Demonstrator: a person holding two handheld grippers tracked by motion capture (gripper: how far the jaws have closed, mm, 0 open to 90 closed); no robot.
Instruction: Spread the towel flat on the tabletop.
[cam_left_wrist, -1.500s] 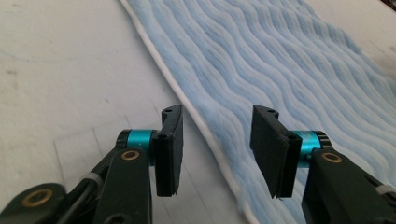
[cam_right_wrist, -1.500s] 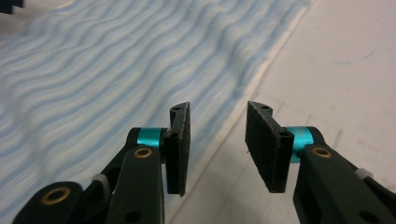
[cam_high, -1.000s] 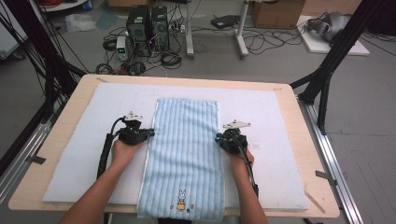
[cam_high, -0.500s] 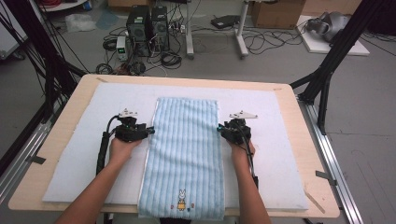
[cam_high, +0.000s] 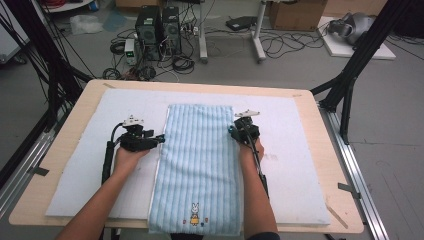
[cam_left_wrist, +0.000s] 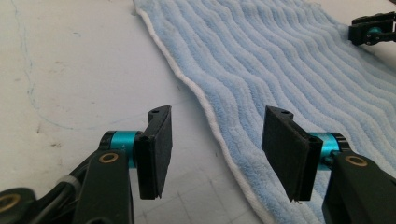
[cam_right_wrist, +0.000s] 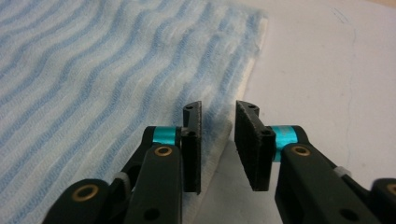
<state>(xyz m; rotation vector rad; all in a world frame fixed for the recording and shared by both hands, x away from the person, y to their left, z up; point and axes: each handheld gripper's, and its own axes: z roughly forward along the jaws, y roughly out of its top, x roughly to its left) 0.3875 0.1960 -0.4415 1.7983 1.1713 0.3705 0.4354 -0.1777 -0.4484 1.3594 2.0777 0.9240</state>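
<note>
2 grippers sit at the 2 long sides of a light blue striped towel (cam_high: 197, 165) with a small bunny picture near its close end. The towel lies flat and long on a white foam mat (cam_high: 300, 165) on the wooden table (cam_high: 330, 130), and its close end hangs a little over the table edge.

From the high view, the left gripper (cam_high: 159, 139) points in at the towel's left edge and the right gripper (cam_high: 233, 131) sits at the right edge, near the far corner. Both forearms reach straight forward, low over the mat, with the hands held flat behind the grippers. No fold shows, so I think the folding is all still to do. The next job looks like taking hold of the 2 edges.

From the left gripper view, the left gripper's jaws have just been opening and stand wide apart. The white hem of the towel runs between the fingers (cam_left_wrist: 156, 151), low on the mat, and no pad touches it.

From the right gripper view, the right gripper (cam_right_wrist: 218, 144) has a narrow gap between its jaws. The towel's edge lies just under the left finger (cam_right_wrist: 191, 147). The pads do not pinch it yet.
</note>
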